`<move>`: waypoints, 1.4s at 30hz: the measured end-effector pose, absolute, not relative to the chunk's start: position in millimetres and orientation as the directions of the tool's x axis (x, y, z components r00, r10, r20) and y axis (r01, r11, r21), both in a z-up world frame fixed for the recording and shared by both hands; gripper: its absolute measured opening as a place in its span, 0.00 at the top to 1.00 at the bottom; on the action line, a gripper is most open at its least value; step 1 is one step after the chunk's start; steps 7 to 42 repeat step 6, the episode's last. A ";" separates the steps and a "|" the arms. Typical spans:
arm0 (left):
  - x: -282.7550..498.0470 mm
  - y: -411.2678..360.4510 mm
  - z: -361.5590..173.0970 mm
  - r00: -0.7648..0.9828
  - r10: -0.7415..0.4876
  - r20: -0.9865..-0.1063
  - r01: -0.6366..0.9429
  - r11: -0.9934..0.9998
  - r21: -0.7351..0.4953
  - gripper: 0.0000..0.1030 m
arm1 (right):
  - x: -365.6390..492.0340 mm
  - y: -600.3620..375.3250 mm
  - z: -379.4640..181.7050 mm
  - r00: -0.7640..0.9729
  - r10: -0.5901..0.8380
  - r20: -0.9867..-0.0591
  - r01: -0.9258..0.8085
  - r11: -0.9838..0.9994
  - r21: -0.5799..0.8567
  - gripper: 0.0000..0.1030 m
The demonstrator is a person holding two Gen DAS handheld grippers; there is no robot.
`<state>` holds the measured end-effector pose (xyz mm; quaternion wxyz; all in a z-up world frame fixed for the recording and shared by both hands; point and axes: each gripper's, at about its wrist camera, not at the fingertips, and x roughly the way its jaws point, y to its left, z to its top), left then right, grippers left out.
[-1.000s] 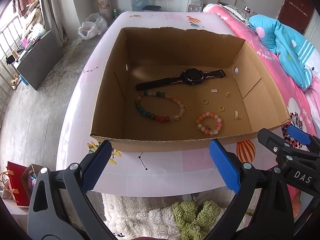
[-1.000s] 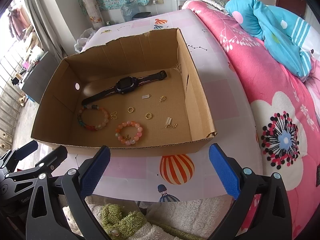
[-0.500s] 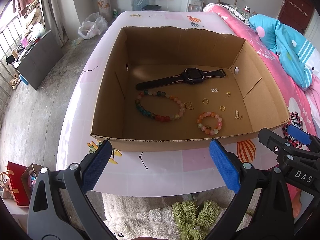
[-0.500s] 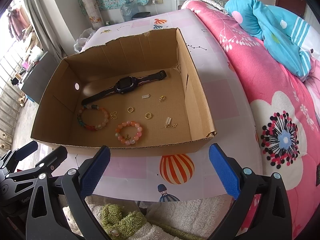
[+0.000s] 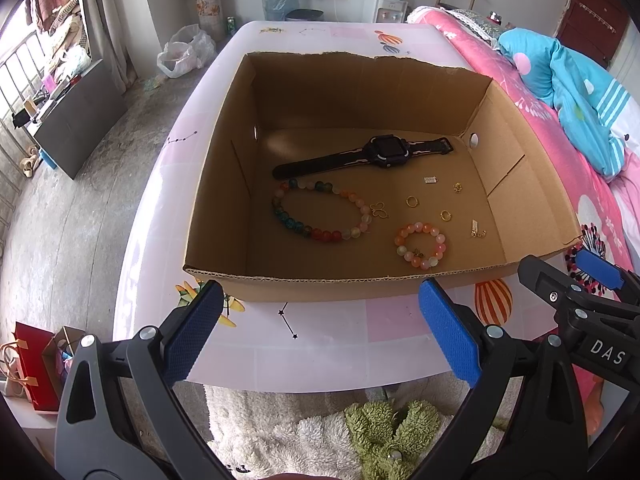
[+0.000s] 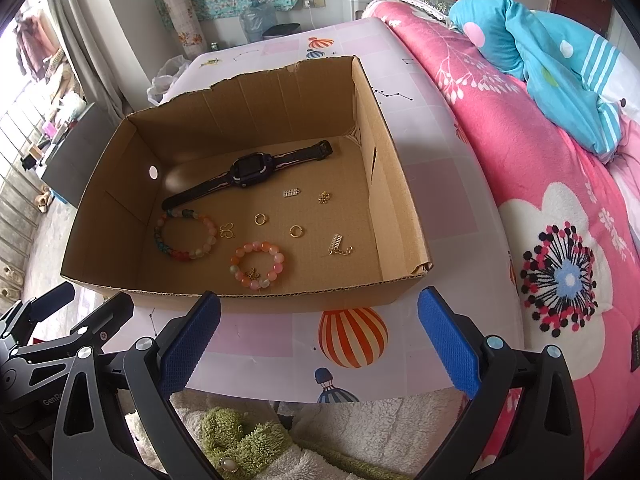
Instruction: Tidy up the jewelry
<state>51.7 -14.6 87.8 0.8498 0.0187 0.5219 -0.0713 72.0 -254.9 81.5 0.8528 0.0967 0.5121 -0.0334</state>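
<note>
Both grippers, left [image 5: 320, 332] and right [image 6: 318, 334], hover wide apart and empty just short of the box [image 5: 320, 280], where watch [image 5: 386, 152], bracelets and rings lie spread, sorted or awaiting sorting.

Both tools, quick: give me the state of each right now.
Left tool: open, holding nothing, short of the cardboard box.
Right tool: open, holding nothing.

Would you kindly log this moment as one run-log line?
left gripper: open, empty | right gripper: open, empty | both before cardboard box | watch, bracelets, small gold pieces inside
</note>
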 end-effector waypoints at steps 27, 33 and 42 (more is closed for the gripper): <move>51.4 -14.1 87.3 0.439 -0.106 -0.892 0.146 0.988 -0.045 0.08 | 71.8 -255.3 81.7 0.475 0.040 -0.879 0.155 0.980 0.128 0.07; 51.4 -14.1 87.3 0.439 -0.106 -0.892 0.146 0.988 -0.045 0.08 | 71.8 -255.3 81.7 0.475 0.040 -0.879 0.155 0.980 0.128 0.07; 51.4 -14.1 87.3 0.439 -0.106 -0.892 0.146 0.988 -0.045 0.08 | 71.8 -255.3 81.7 0.475 0.040 -0.879 0.155 0.980 0.128 0.07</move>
